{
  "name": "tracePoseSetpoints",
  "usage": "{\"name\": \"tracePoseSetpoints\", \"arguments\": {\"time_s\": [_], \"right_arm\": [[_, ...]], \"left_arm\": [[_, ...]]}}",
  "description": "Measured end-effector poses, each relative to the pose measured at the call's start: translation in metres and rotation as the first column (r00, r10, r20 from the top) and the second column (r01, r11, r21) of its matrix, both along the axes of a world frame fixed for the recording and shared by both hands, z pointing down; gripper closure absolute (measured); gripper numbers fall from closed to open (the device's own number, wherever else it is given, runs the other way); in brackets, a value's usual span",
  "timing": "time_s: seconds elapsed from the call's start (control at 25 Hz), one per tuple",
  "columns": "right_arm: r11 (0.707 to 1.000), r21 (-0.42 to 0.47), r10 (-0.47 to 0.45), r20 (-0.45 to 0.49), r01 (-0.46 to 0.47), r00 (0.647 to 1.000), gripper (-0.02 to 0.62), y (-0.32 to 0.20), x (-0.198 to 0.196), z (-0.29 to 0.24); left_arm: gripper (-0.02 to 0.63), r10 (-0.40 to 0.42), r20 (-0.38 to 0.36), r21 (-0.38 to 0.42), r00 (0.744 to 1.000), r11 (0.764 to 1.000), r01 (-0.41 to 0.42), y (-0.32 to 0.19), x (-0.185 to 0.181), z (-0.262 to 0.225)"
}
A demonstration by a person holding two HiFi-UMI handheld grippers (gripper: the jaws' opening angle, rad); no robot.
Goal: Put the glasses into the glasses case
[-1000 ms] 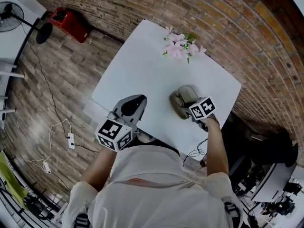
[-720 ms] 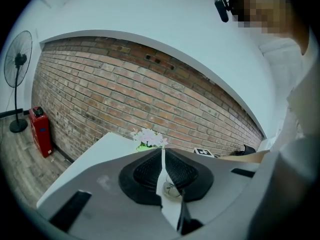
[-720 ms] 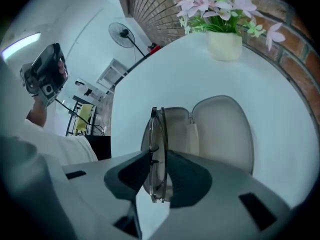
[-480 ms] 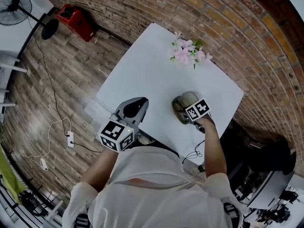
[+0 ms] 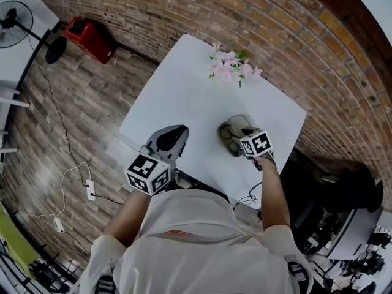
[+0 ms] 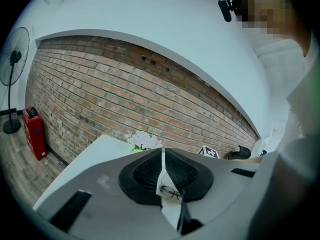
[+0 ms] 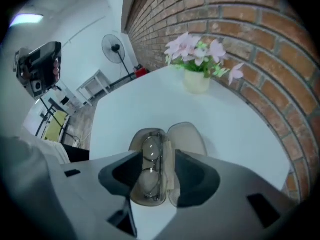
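- Since the earlier frames the right gripper (image 5: 248, 138) has drawn back a little toward the person, so more of the open case (image 5: 236, 127) shows. Its jaws are opening. The left gripper (image 5: 174, 132) has kept its place.
- Head view: the case lies on the white table (image 5: 184, 97), near its right edge, with the glasses (image 5: 229, 135) inside. The right gripper hangs just over the case's near end. The left gripper sits at the table's near edge, well apart from the case. Flowers (image 5: 229, 66) stand at the far side.
- Left gripper view: the left gripper (image 6: 162, 151) has its jaws nearly together, with only a thin slit between them and nothing held. The glasses (image 6: 170, 191) show small through the slit, far off.
- Right gripper view: the right gripper (image 7: 157, 156) has its jaws wide apart and grips nothing. Below, between them, the glasses (image 7: 150, 169) lie folded in the left half of the case (image 7: 187, 136), with the lid flat beside it. The pads touch neither.
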State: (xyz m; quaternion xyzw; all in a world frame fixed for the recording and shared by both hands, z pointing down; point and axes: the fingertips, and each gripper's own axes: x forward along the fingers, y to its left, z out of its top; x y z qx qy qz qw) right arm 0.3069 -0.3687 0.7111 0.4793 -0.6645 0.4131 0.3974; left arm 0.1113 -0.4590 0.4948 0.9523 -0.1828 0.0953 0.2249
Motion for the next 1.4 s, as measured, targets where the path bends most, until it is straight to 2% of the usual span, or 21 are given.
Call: {"name": "tracePoseSetpoints", "arguments": {"time_s": [0.12,0.2,0.28,0.48,0.64,0.76,0.88,0.96,1.0,1.08,1.24,1.4], "right_arm": [[0.978,0.177,0.109,-0.002,-0.107,0.994,0.367,-0.006,0.014,-0.040],[0.935,0.312,0.179,-0.012,-0.167,0.984,0.392,-0.007,0.024,-0.076],[0.873,0.439,0.241,-0.010,-0.212,0.971,0.429,-0.007,0.031,-0.116],[0.668,0.692,0.342,0.043,-0.275,0.939,0.523,0.009,0.036,-0.222],[0.484,0.831,0.382,0.081,-0.274,0.921,0.543,0.036,0.029,-0.298],[0.337,0.901,0.424,0.116,-0.275,0.898,0.543,0.067,0.028,-0.345],[0.199,0.937,0.480,0.162,-0.287,0.862,0.543,0.100,0.036,-0.382],[0.125,0.947,0.516,0.193,-0.296,0.834,0.543,0.122,0.043,-0.397],[0.098,0.950,0.534,0.201,-0.296,0.821,0.543,0.132,0.046,-0.402],[0.071,0.954,0.560,0.203,-0.291,0.803,0.543,0.145,0.051,-0.406],[0.075,0.953,0.570,0.201,-0.294,0.797,0.545,0.152,0.047,-0.400],[0.083,0.944,0.546,0.226,-0.320,0.807,0.545,0.144,0.040,-0.390]], "left_arm": [[0.575,0.028,-0.016,0.019,0.999,0.999,-0.028,0.003,0.008,-0.009],[0.575,0.052,-0.027,0.038,0.998,0.998,-0.051,0.004,0.014,-0.016],[0.575,0.075,-0.038,0.062,0.996,0.995,-0.073,0.004,0.021,-0.024],[0.575,0.127,-0.078,0.121,0.989,0.986,-0.117,0.004,0.037,-0.050],[0.575,0.178,-0.119,0.173,0.977,0.972,-0.156,0.008,0.053,-0.078],[0.575,0.224,-0.138,0.234,0.965,0.954,-0.188,0.018,0.066,-0.101],[0.575,0.257,-0.155,0.311,0.954,0.929,-0.200,0.026,0.078,-0.126],[0.575,0.278,-0.169,0.346,0.946,0.915,-0.207,0.033,0.085,-0.139],[0.575,0.287,-0.176,0.358,0.941,0.910,-0.211,0.037,0.088,-0.144],[0.575,0.303,-0.184,0.372,0.935,0.902,-0.219,0.045,0.091,-0.151],[0.575,0.314,-0.180,0.379,0.932,0.897,-0.229,0.053,0.090,-0.152],[0.575,0.287,-0.183,0.373,0.940,0.905,-0.204,0.047,0.080,-0.153]]}}
